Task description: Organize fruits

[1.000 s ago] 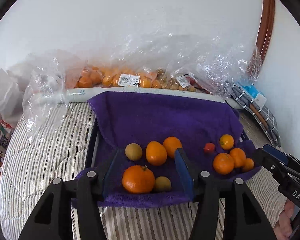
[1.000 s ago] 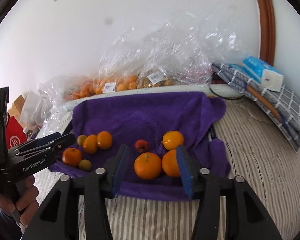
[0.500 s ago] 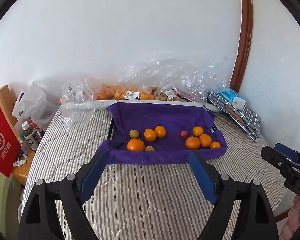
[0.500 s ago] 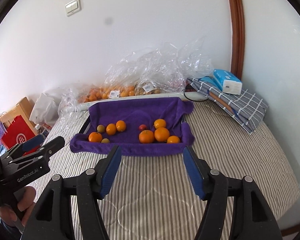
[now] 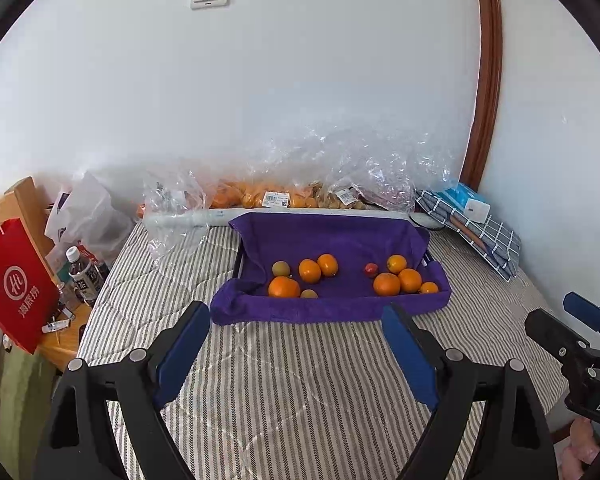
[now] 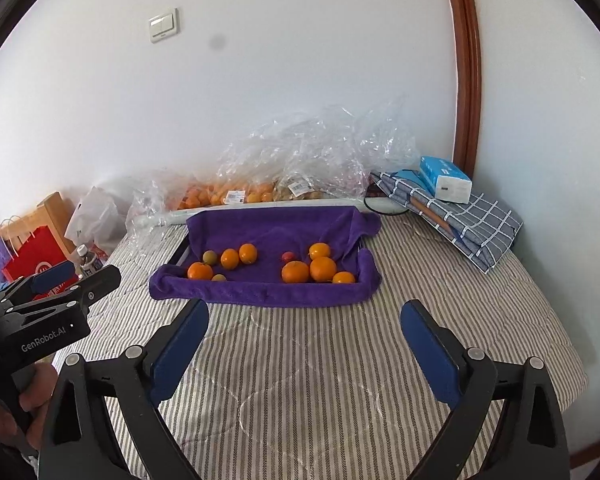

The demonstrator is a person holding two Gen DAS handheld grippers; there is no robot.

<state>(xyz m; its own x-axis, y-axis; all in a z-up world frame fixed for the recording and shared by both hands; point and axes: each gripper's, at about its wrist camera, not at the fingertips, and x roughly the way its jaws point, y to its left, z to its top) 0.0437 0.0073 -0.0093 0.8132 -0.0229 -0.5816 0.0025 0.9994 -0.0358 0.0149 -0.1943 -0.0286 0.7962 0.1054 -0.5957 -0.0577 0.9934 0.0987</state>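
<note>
Hovering near the bed's edge, the left gripper (image 5: 296, 344) and right gripper (image 6: 304, 340), both spread and empty, overlook fruits (image 5: 310, 271) grouped on the purple towel (image 5: 332, 240).

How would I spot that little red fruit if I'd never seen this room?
Find the purple towel spread on the striped bed. Two fruit clusters lie on it; the red fruit sits at the right cluster's left edge, the only red, smallest piece among oranges.
</note>
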